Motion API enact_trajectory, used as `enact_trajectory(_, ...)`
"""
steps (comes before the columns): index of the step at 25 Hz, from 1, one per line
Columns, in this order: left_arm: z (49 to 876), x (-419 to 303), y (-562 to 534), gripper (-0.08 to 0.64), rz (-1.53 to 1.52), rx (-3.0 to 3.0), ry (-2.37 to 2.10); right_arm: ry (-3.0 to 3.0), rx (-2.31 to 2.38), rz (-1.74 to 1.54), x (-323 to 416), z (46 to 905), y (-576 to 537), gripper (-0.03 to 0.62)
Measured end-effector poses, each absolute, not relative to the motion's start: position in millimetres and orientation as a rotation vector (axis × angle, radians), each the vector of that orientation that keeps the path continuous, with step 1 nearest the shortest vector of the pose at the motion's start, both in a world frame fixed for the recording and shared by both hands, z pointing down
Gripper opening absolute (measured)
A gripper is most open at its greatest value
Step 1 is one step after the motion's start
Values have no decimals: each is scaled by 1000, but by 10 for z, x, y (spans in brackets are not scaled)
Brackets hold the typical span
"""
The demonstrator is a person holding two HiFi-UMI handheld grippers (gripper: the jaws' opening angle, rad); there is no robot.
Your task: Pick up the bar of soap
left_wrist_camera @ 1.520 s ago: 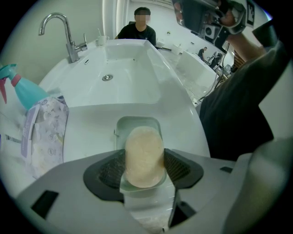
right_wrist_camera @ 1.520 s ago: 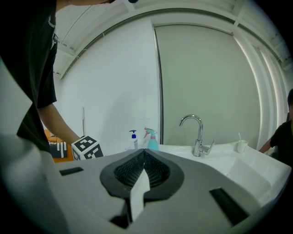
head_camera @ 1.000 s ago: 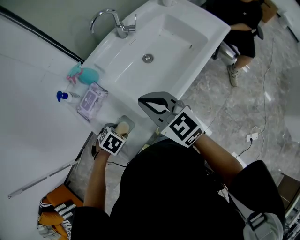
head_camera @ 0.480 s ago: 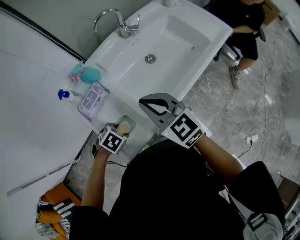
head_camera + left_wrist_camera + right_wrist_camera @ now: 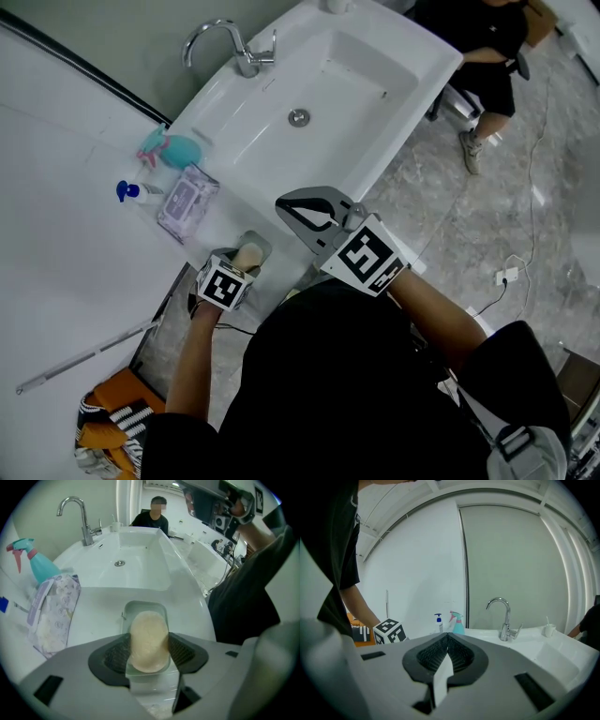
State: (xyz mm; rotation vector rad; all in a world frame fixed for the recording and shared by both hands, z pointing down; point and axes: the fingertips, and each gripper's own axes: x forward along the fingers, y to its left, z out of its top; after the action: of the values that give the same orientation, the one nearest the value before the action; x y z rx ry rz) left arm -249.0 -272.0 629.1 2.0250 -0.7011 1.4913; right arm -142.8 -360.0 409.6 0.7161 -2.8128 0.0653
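Note:
The pale beige bar of soap (image 5: 149, 634) stands on end between the dark ribbed pads (image 5: 116, 653) of my left gripper (image 5: 149, 649), which is shut on it. Just beyond and under it lies the grey-green soap dish (image 5: 143, 607) on the white counter; I cannot tell whether the soap still touches the dish. In the head view the soap (image 5: 248, 253) shows at the tip of the left gripper (image 5: 243, 262), at the counter's near end. My right gripper (image 5: 306, 210) hovers over the counter's front edge, shut with nothing in it; its pads (image 5: 459, 654) meet.
A white sink basin (image 5: 352, 70) with a chrome tap (image 5: 232, 45) fills the counter beyond. A wipes pack (image 5: 186, 201), a teal spray bottle (image 5: 174, 148) and a blue pump bottle (image 5: 131, 193) stand left of the dish. A seated person (image 5: 483, 42) is past the sink.
Both grippers hold their places; the left one stays shut on the soap. Only the head view shifts slightly.

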Motion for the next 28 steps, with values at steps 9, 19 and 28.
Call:
enact_trajectory(9,6278,-2498,-2762,264,1426,2016,-746,-2815,712,52,-1437,4072,-3576,5)
enact_trajectory(19,6137,-2567,-2792,264,1251,2007,-823,-2810,703,48,-1426,4058,-3575,5)
enact_trajectory(28,5887,-2632,-2943,264,1073,2043,-951,-2804,682,45,-1476,4081,-3589,5)
